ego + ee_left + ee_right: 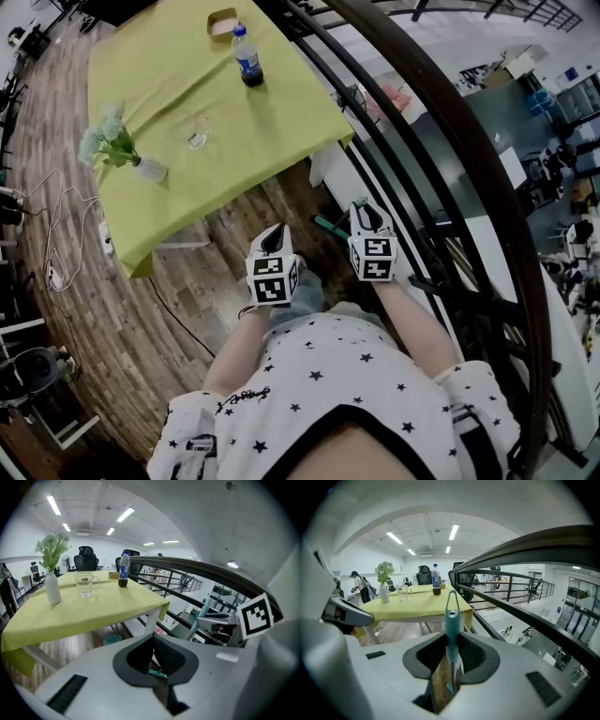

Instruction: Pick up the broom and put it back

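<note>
Nearest, the right gripper (451, 643) is clamped on the teal broom handle (451, 616). Its own view shows the handle's looped end rising past the jaws, while the head view shows only 1 short teal stretch beside the railing (441, 122). The left gripper (153, 641) has its jaws together on nothing. Beyond, on the table (178, 84), a white vase (150, 170) holds pale flowers (105, 136) at the left edge. A clear glass mug (197, 139) stands mid-table, and a bottle (247, 58) of dark drink and a tan box (222, 21) stand near the far edge.

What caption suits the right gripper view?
The right gripper clamps a teal broom handle, with a yellow-covered table ahead.
</note>
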`<state>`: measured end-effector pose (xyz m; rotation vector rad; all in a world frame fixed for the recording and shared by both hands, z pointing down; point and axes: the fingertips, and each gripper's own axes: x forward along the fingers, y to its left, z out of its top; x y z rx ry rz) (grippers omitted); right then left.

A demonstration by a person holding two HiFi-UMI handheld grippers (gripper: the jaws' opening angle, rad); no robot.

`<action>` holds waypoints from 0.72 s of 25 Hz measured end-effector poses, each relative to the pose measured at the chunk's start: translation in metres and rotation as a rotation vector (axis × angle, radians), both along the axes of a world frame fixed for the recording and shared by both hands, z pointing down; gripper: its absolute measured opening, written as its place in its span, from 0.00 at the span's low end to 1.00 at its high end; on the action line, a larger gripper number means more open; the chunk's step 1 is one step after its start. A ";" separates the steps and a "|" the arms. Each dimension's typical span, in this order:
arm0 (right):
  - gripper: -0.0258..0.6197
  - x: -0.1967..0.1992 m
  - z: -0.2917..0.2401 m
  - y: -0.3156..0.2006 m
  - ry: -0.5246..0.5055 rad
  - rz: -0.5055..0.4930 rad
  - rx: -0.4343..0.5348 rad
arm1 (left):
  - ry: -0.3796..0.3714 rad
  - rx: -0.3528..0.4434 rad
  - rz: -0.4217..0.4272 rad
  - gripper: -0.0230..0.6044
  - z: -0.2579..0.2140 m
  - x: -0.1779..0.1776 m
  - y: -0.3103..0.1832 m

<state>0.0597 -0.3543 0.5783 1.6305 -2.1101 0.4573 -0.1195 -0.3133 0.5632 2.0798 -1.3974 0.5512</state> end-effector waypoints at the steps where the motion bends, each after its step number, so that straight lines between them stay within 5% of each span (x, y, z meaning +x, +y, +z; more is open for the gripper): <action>1: 0.16 -0.003 0.004 -0.003 0.005 0.002 -0.006 | 0.000 -0.002 0.004 0.05 0.001 -0.003 -0.003; 18: 0.16 -0.030 0.058 -0.048 0.076 0.031 -0.063 | 0.009 -0.075 0.057 0.05 0.043 -0.033 -0.034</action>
